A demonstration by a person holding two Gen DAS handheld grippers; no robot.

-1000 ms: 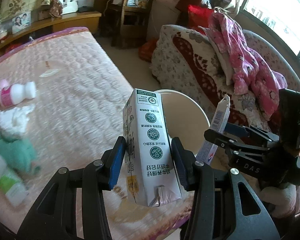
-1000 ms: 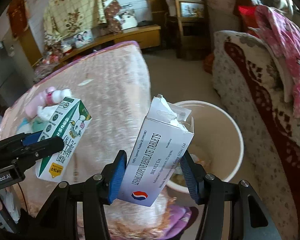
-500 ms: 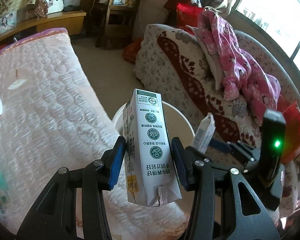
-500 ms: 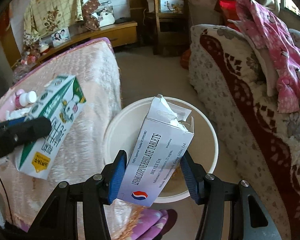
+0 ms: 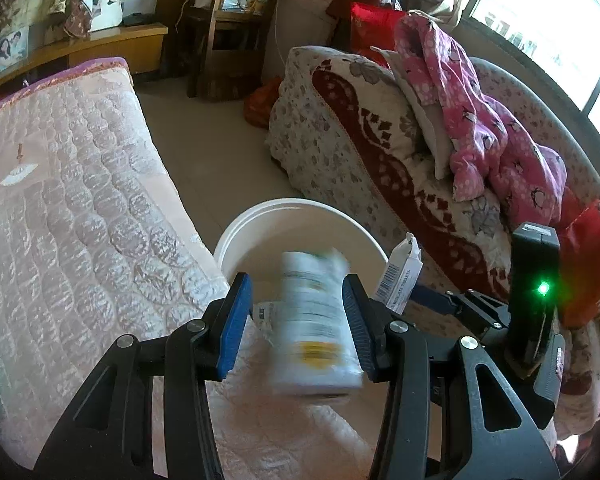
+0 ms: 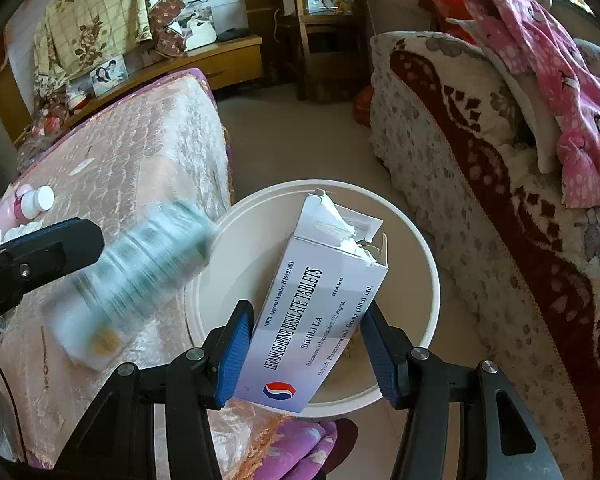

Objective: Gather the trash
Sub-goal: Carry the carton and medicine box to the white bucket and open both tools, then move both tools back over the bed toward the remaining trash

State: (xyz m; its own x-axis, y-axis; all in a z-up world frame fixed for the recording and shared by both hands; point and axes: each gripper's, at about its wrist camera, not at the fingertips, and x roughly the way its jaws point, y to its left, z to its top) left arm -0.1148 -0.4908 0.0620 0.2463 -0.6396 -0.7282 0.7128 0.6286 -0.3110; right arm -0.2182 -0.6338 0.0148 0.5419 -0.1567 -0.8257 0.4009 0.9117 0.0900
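The left hand-held gripper (image 5: 296,320) had released its milk carton (image 5: 314,328), a blur falling toward the white bucket (image 6: 428,256). The right hand-held gripper (image 6: 306,346) grasped the tablet box (image 6: 312,320) above it; a bottle (image 6: 36,200) remained on the bed (image 6: 140,168).

A quilted pink bed (image 5: 80,208) faces a floral sofa (image 5: 364,152) across beige floor (image 5: 220,152). Daylight pours through the window (image 5: 548,28). A wooden chair (image 6: 320,28) stands behind.
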